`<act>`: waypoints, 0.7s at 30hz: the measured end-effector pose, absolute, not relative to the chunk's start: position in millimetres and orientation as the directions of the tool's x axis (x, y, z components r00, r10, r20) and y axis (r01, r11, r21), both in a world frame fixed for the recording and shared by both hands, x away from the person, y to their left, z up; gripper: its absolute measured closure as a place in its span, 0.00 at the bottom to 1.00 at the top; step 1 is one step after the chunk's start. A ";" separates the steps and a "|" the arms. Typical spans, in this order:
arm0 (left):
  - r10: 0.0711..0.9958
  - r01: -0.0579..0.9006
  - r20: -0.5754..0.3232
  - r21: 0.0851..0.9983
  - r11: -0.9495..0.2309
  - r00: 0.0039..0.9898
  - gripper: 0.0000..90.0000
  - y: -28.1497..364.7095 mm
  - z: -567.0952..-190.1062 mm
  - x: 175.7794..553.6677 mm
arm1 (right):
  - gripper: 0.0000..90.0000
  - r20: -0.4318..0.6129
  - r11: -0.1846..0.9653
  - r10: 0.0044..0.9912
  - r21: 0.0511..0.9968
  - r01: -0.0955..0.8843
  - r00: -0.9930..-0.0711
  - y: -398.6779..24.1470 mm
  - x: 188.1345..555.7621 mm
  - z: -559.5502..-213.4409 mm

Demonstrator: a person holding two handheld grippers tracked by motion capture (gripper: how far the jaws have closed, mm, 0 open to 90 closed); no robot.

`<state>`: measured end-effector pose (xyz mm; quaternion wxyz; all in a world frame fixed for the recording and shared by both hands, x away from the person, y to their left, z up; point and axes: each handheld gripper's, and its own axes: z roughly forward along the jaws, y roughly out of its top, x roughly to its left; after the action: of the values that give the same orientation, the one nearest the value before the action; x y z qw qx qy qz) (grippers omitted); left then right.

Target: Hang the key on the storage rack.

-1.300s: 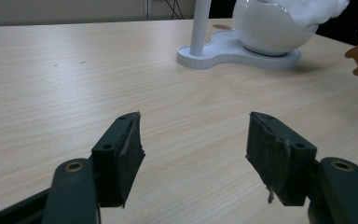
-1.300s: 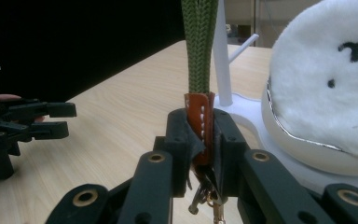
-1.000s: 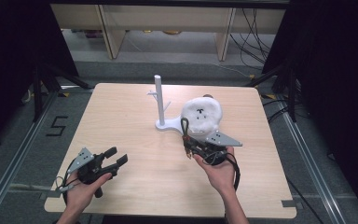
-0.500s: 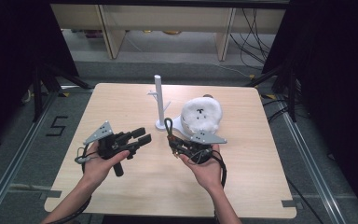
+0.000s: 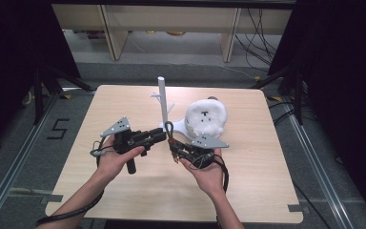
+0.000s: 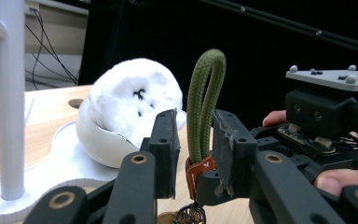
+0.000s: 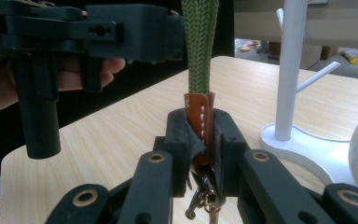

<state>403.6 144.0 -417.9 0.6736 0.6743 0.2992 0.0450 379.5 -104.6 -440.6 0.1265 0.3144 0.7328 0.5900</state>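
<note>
A key ring with a green rope loop (image 5: 169, 129) and a brown leather band (image 7: 199, 116) stands upright in my right gripper (image 5: 177, 149), which is shut on the band. Metal keys hang below its jaws. My left gripper (image 5: 161, 137) lies level, pointing right, with the green loop (image 6: 205, 107) between its jaws. Those jaws have just been closing. The right pad sits at the rope, and a gap remains on the left side. A white stand (image 5: 162, 102) with side pegs rises just behind, and a white plush toy (image 5: 206, 117) rests in a bowl on its base.
The stand's pole (image 7: 291, 65) and flat white base (image 6: 51, 172) are close beside both grippers. The light wooden table (image 5: 267, 181) has bare room in front and to both sides. Dark floor, rails and cables surround it.
My left gripper rose from the table's front left and moved right to the rope loop, its jaws narrowing. The right hand shifted slightly left, still holding the key ring.
</note>
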 end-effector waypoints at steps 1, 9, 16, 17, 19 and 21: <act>0.460 0.346 -0.344 0.935 0.083 0.818 0.78 142.9 -418.2 404.2 | 0.88 0.188 0.105 0.606 0.944 0.312 -0.773 -104.3 379.6 -440.7; 0.443 0.347 -0.342 0.935 0.073 0.829 0.89 141.3 -419.9 407.1 | 0.88 0.194 0.105 0.601 0.942 0.318 -0.775 -101.3 377.7 -442.2; 0.427 0.378 -0.376 0.922 0.084 0.822 0.90 142.2 -421.5 409.1 | 0.88 0.184 0.114 0.597 0.944 0.310 -0.781 -100.1 378.0 -442.6; 0.426 0.380 -0.377 0.921 0.082 0.823 0.90 142.1 -421.6 409.2 | 0.88 0.186 0.112 0.593 0.945 0.309 -0.783 -99.9 377.9 -442.5; 0.426 0.378 -0.375 0.922 0.083 0.823 0.89 141.8 -421.5 409.1 | 0.88 0.177 0.120 0.593 0.945 0.303 -0.785 -99.7 378.0 -441.9; 0.427 0.371 -0.366 0.925 0.075 0.827 0.89 141.6 -421.7 409.2 | 0.88 0.178 0.120 0.593 0.945 0.305 -0.785 -99.3 377.7 -441.5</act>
<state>409.2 141.6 -421.7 0.6717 0.6798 0.2937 0.0207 377.7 -99.3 -441.5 0.1224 0.3042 0.7383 0.5894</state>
